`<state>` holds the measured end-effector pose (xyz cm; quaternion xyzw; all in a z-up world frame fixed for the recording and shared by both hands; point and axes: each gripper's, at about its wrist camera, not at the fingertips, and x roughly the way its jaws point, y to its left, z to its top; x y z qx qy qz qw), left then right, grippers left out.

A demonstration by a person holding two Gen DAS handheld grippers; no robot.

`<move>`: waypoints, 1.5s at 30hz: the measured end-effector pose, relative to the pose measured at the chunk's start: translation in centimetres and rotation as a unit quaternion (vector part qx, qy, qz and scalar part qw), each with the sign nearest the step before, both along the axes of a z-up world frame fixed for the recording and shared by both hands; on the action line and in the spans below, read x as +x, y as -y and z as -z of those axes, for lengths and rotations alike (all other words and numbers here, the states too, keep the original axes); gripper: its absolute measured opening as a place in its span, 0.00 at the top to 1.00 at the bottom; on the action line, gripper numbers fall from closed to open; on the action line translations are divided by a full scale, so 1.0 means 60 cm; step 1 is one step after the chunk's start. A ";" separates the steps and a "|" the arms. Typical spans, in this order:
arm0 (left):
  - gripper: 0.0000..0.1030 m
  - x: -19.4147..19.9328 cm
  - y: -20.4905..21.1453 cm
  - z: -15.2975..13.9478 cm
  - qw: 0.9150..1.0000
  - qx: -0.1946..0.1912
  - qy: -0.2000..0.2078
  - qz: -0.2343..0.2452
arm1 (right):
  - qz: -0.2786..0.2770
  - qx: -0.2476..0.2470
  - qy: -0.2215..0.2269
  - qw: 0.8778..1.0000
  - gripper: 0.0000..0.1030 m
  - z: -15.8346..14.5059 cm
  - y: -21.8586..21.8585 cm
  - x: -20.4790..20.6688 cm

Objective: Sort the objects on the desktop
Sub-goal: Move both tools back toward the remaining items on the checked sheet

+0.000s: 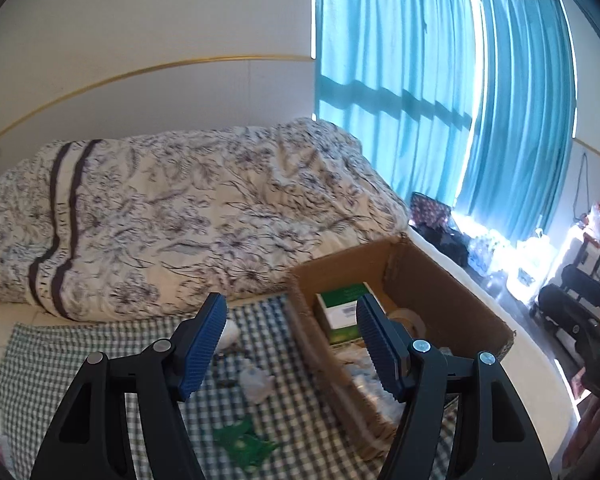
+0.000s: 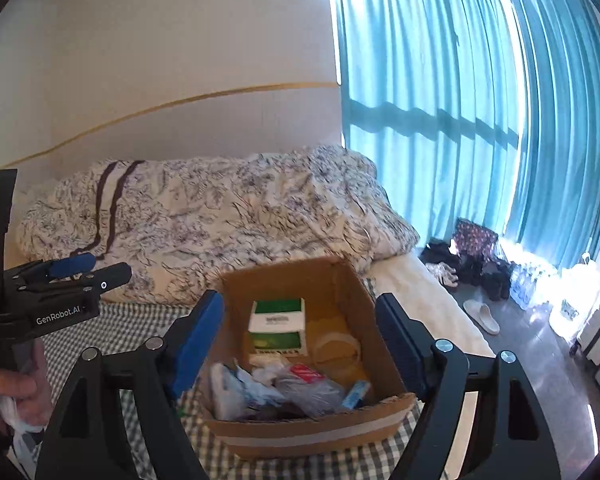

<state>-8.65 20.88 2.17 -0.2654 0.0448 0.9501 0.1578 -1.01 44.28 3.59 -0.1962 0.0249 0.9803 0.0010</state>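
Note:
An open cardboard box stands on a green-checked cloth on the bed. In it lie a green-and-white carton, a tape roll, crumpled plastic bags, a red packet and a blue tube. My right gripper hangs open and empty over the box. My left gripper is open and empty above the cloth, left of the box. On the cloth lie a green piece, a clear crumpled wrapper, a small dark item and a white object.
A flowered duvet is heaped behind the cloth and box. Teal curtains cover the window on the right. Bags, bottles and a slipper lie on the floor beside the bed. A hand holds the left gripper.

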 end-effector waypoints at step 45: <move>0.23 -0.089 0.259 0.173 0.993 -0.038 0.097 -0.046 | -0.200 0.012 0.192 0.961 0.19 0.277 0.311 -0.093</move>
